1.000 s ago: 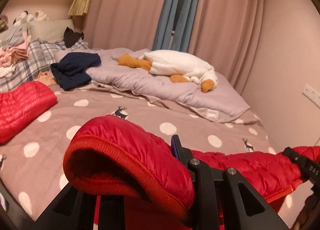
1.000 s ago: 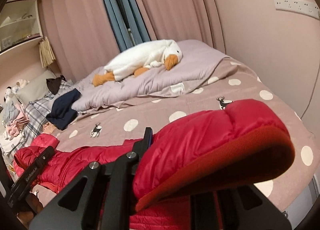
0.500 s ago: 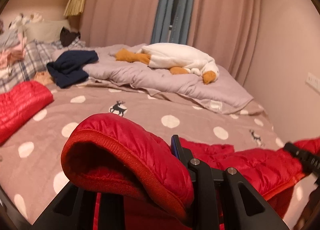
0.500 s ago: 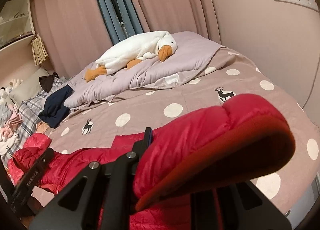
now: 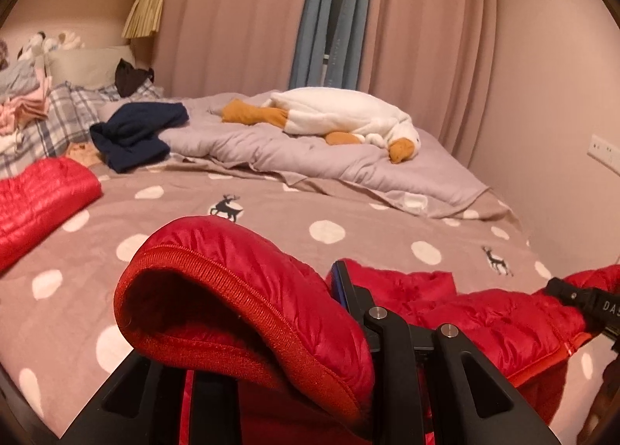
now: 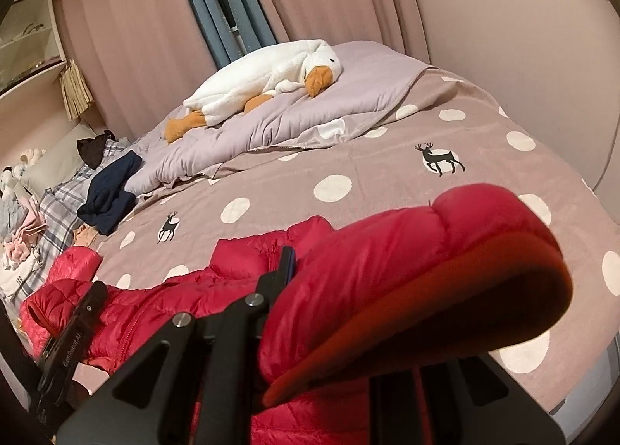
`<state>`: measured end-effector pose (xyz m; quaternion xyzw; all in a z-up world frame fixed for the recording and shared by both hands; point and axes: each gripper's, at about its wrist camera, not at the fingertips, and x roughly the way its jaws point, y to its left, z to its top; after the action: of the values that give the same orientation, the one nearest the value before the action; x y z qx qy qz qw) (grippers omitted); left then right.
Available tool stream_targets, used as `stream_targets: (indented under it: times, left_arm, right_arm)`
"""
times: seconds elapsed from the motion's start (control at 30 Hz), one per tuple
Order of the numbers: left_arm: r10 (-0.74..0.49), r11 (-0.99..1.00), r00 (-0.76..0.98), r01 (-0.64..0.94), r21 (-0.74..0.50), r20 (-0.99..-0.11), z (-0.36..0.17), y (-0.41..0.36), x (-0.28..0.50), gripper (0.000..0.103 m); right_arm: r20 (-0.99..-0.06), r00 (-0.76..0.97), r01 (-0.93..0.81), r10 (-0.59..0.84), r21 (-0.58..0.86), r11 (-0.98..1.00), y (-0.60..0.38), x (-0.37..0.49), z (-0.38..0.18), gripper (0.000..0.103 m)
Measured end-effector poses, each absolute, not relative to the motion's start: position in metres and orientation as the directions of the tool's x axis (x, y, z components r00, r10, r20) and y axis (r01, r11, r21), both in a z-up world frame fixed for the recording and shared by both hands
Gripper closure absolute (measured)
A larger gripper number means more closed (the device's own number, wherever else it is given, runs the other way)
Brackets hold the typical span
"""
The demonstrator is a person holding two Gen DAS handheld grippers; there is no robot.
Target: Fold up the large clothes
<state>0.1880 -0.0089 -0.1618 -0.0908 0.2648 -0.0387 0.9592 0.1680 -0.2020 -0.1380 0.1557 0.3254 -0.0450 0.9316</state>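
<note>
A red quilted puffer jacket stretches across the near edge of the bed between my two grippers. My left gripper is shut on one end; the ribbed hem bulges over and hides its left finger. In the right wrist view, my right gripper is shut on the other end of the jacket, whose hem covers its right finger. Each gripper shows in the other's view: the right gripper at the right edge, the left gripper at the lower left. The jacket's middle rests on the bedspread.
The bed has a brown polka-dot bedspread with deer. A white goose plush lies on a lilac duvet at the back. A navy garment, a clothes pile and another red quilted piece lie left. A wall stands right.
Both grippers have sunk a little toward the bed with the jacket still held. More of the jacket's middle now lies on the bedspread.
</note>
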Motion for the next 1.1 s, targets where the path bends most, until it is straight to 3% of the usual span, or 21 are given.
stream_targets:
  times: [1.1]
  left_arm:
    - [-0.147, 0.97, 0.853, 0.026, -0.24, -0.501, -0.1603, -0.0052, 0.1817, 0.078]
  right_arm:
    - [-0.592, 0.804, 0.176, 0.053, 0.322, 0.93, -0.2088, 0.1628, -0.1411, 0.085]
